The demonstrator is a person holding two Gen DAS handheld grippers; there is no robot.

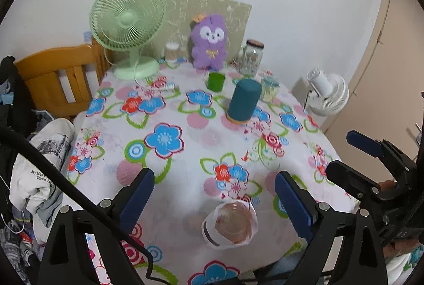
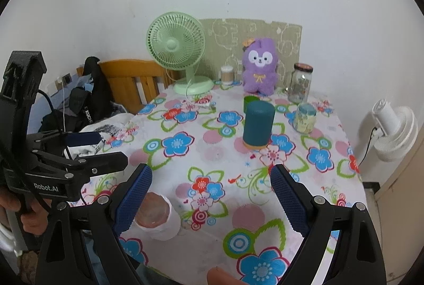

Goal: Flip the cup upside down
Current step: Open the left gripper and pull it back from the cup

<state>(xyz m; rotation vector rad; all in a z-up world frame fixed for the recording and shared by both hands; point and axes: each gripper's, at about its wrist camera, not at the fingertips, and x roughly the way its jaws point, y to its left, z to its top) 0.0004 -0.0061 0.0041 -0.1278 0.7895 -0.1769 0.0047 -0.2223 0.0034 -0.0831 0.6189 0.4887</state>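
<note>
Floral tablecloth point(image 1: 185, 131) — clear cup point(image 1: 230, 225) upright near its edge; left gripper point(image 1: 214, 200) and right gripper point(image 2: 212, 195) both spread, empty.

Clear cup point(image 1: 230, 225) stands upright on floral tablecloth point(image 1: 185, 131) between left gripper's point(image 1: 214, 203) spread jaws.

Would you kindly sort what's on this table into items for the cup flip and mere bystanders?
Job: clear cup near the table edge; left tongs and right tongs, both open.

Bystanders: teal cylinder, green cup, green fan, purple plush, glass jar.
</note>
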